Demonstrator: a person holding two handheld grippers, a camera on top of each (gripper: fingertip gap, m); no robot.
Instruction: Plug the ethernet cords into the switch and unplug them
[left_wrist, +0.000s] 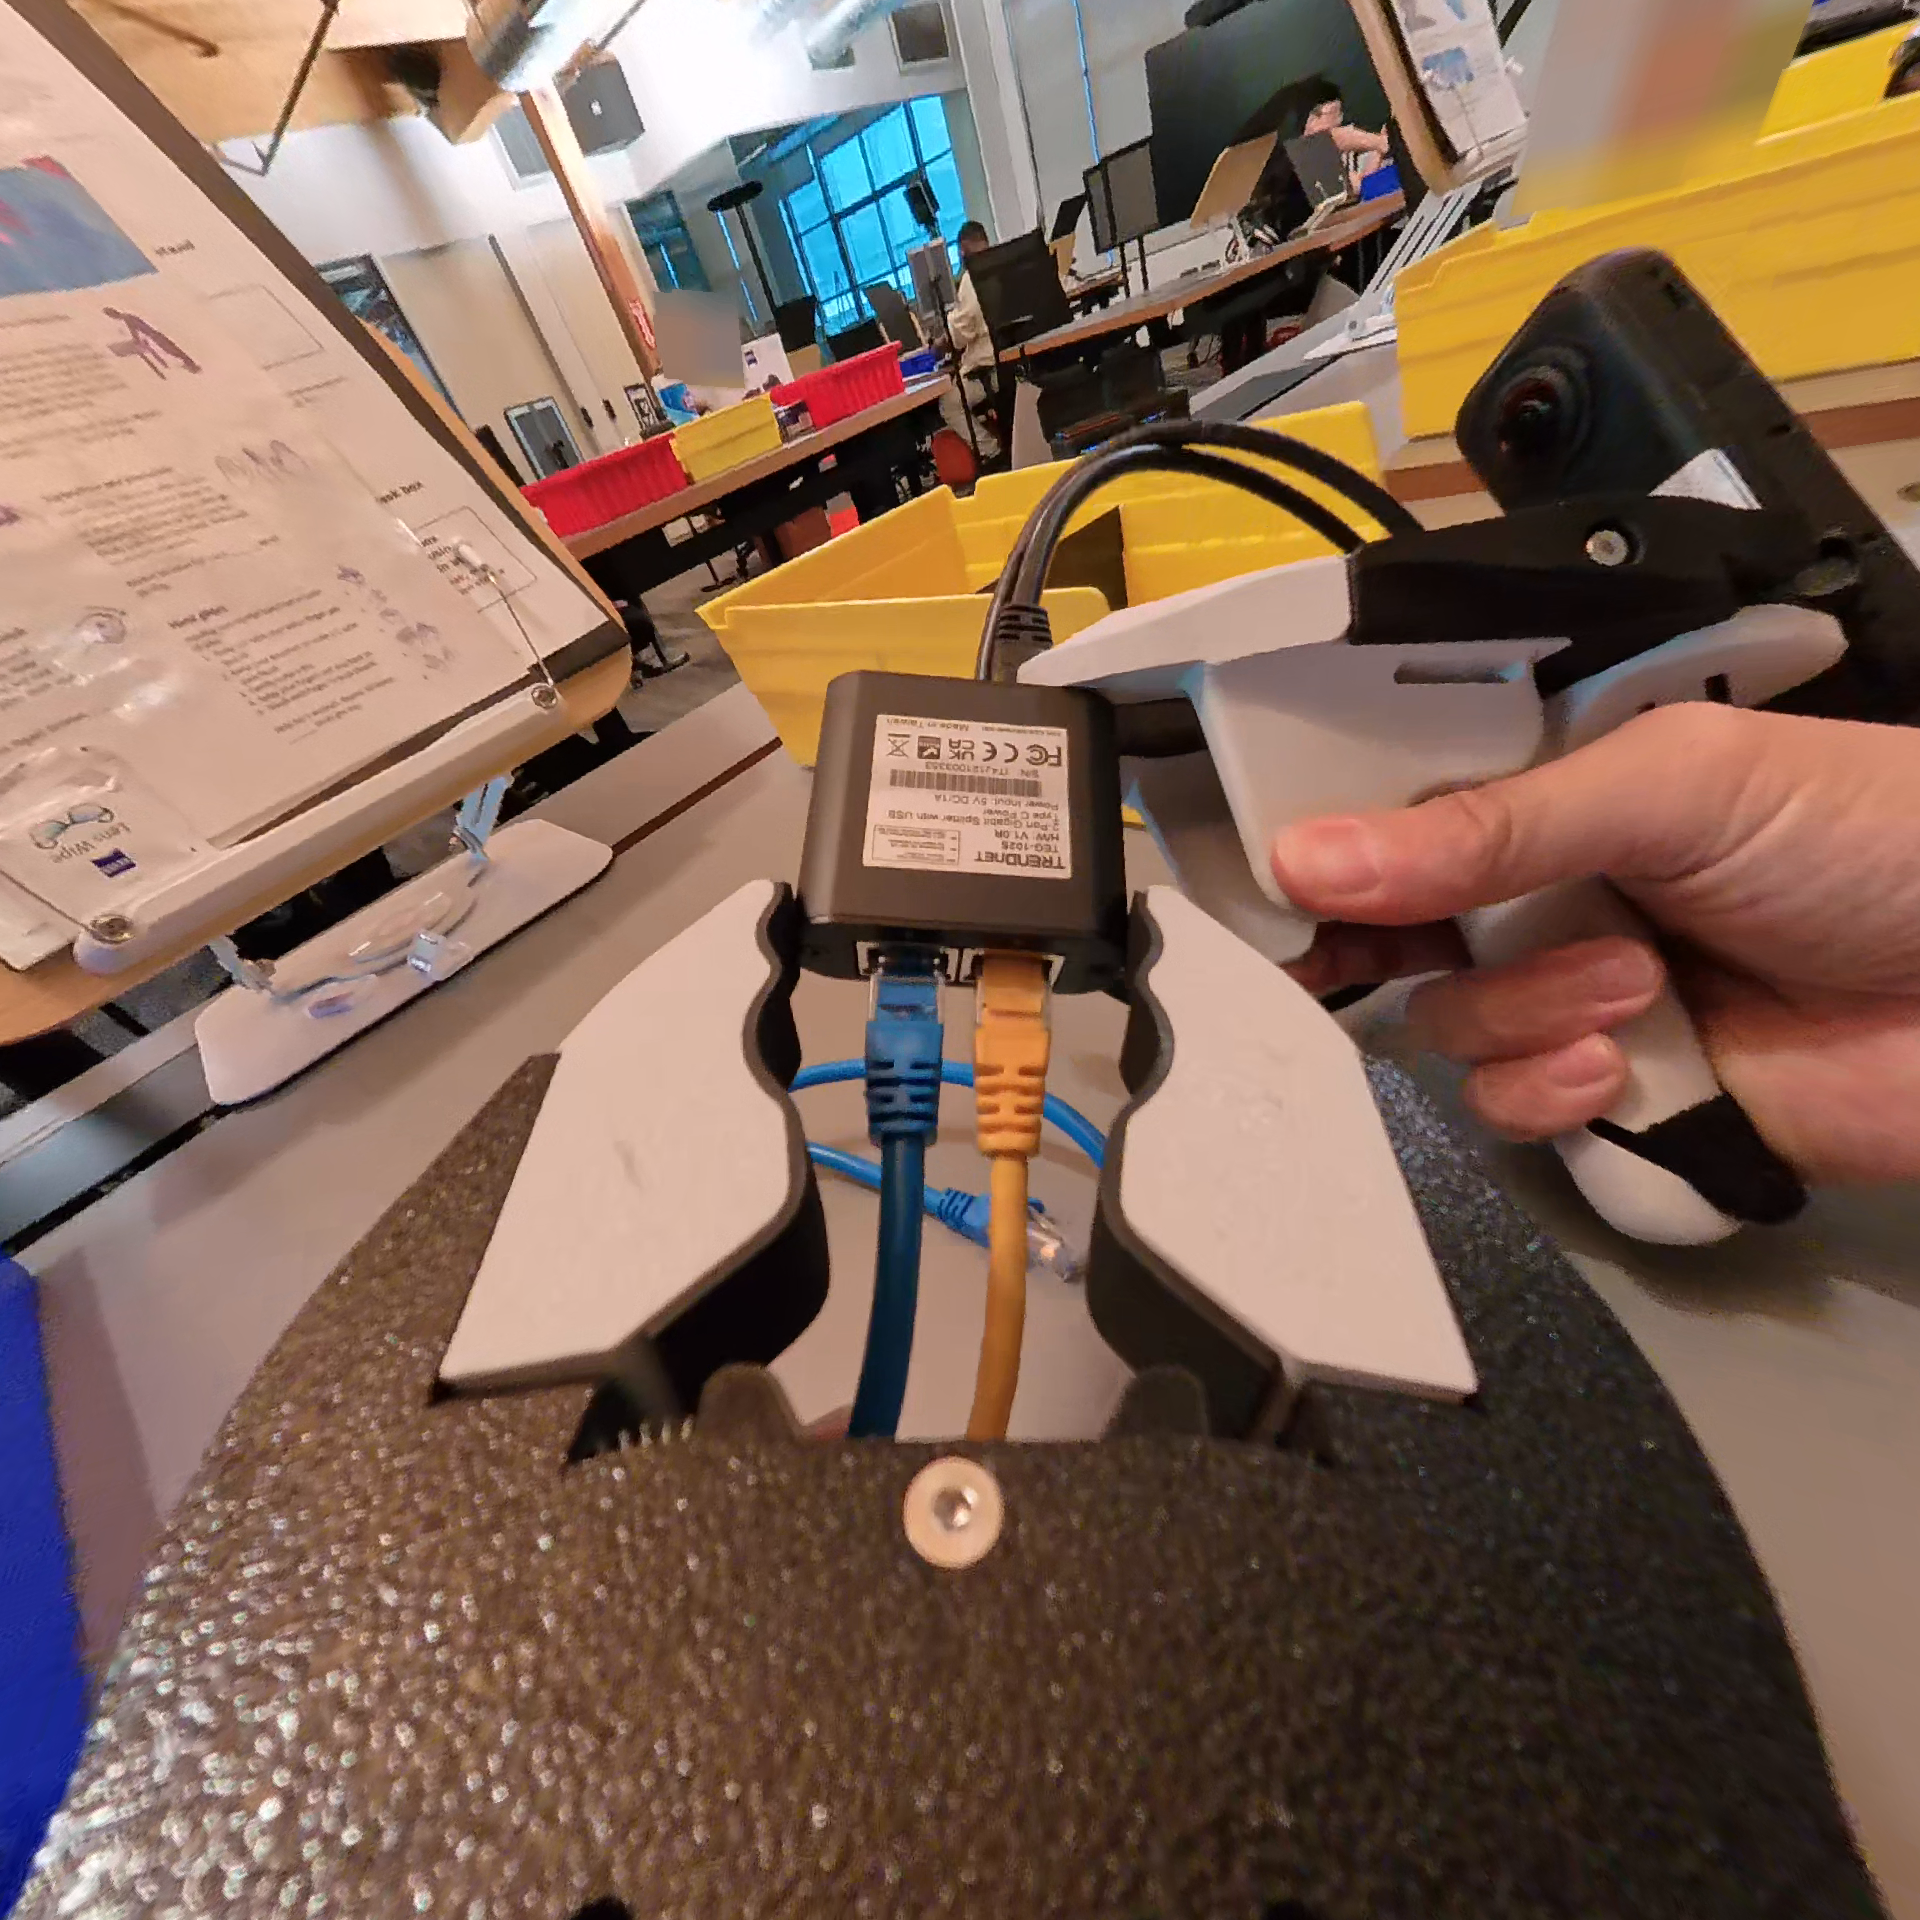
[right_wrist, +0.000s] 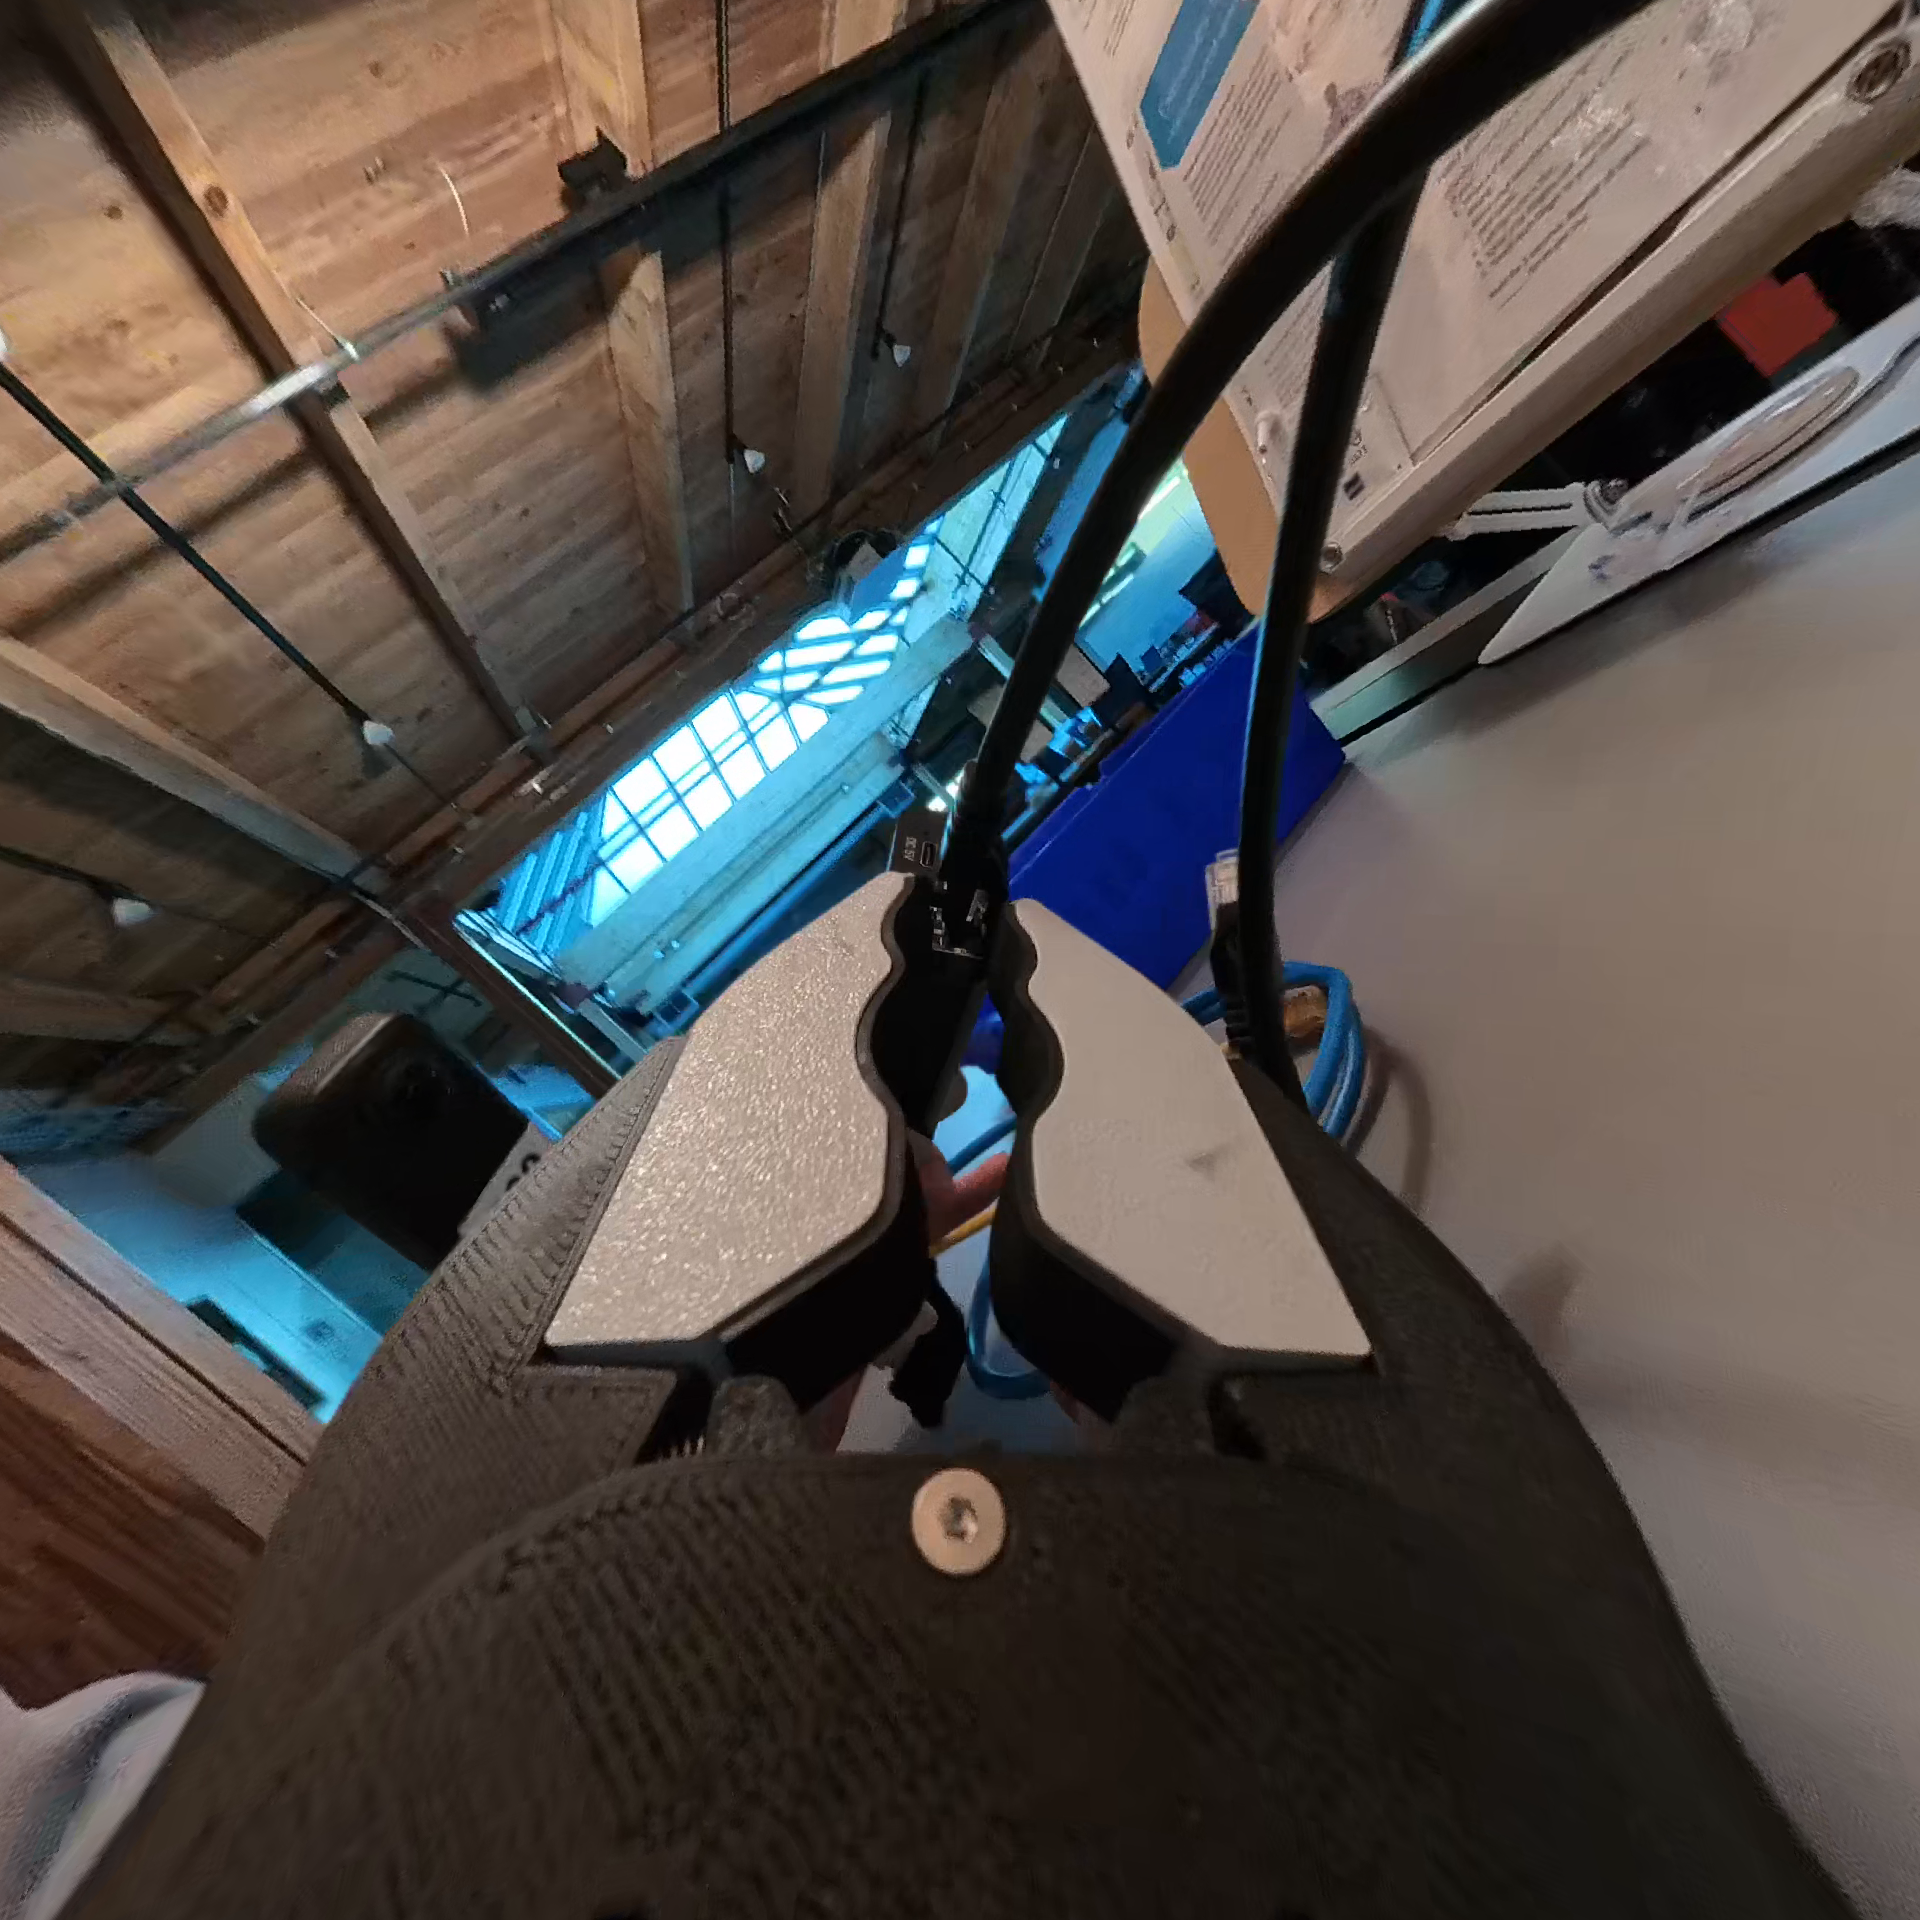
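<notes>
In the left wrist view a small black switch (left_wrist: 961, 810) is held above the grey table, label side up. A blue ethernet cord (left_wrist: 904, 1081) and a yellow ethernet cord (left_wrist: 1006, 1081) sit in its two near ports. A black cable (left_wrist: 1023, 582) leaves its far end. My left gripper (left_wrist: 961, 925) is shut on the switch's sides at the port end. My right gripper (left_wrist: 1101, 707), held by a hand, clamps the far end. In the right wrist view the right gripper (right_wrist: 951, 914) is shut on the switch (right_wrist: 940, 940), seen edge-on, with the black cable (right_wrist: 1039, 644) rising from it.
A loose light-blue cord (left_wrist: 966, 1210) lies coiled on the table (left_wrist: 312, 1195), also in the right wrist view (right_wrist: 1340, 1049). A yellow bin (left_wrist: 883, 623) stands behind, an instruction board on a stand (left_wrist: 260, 520) at left, a blue bin (right_wrist: 1164, 831) nearby. My left and right fingertips are right by each other.
</notes>
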